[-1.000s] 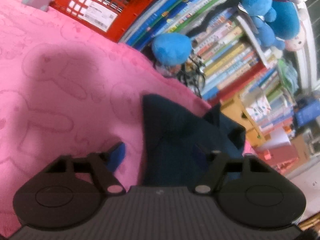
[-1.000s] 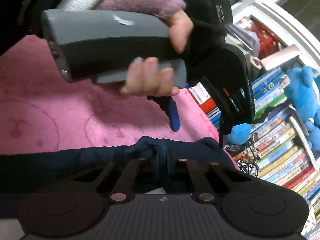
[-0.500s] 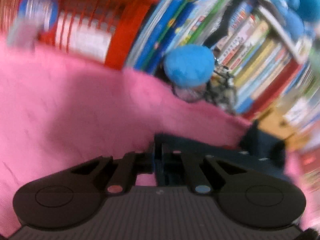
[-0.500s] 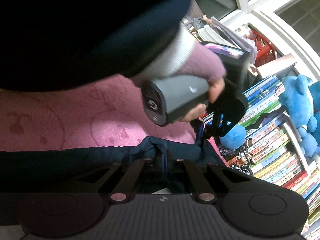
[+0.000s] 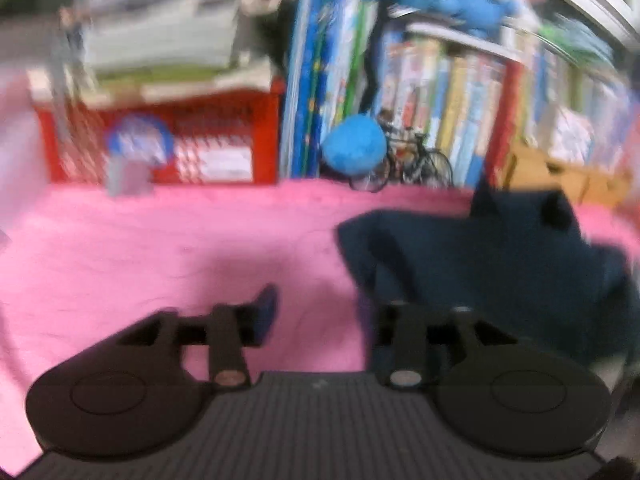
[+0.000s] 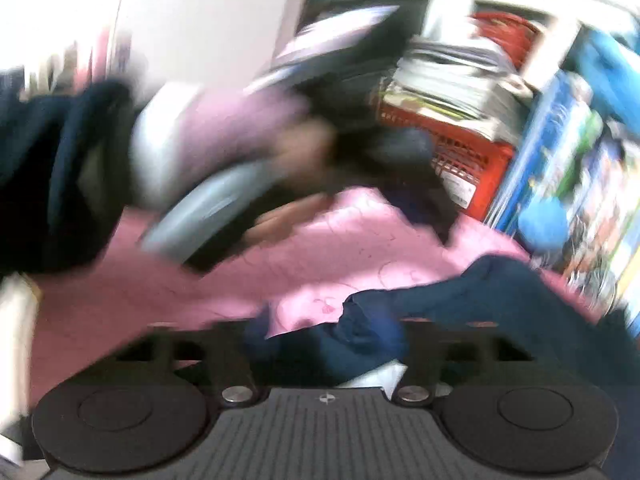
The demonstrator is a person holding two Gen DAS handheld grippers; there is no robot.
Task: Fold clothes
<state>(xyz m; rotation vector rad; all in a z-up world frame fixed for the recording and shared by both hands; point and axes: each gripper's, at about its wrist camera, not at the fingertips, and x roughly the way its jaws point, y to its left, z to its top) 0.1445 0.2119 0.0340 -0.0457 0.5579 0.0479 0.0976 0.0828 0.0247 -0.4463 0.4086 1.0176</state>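
Note:
A dark navy garment [image 5: 488, 264] lies bunched on the pink blanket [image 5: 160, 248], to the right in the left wrist view. My left gripper [image 5: 320, 312] is open with bare blanket between its fingers; its right finger touches the garment's near edge. In the right wrist view the same garment [image 6: 480, 292] spreads from centre to right. My right gripper [image 6: 328, 332] is open, and a fold of navy cloth lies loosely between its fingers. The other hand-held gripper [image 6: 216, 208], gripped by a hand in a pink sleeve, hovers blurred above the blanket at left.
Behind the blanket stand a red crate [image 5: 168, 140] with papers on top, a row of books [image 5: 460, 120], a blue plush ball [image 5: 354, 144] and a small bicycle model [image 5: 416, 160]. Both views are motion-blurred.
Half a second ago both grippers were shut on the navy cloth. Both have now opened and let it go. The left gripper has swung up and back from the garment.

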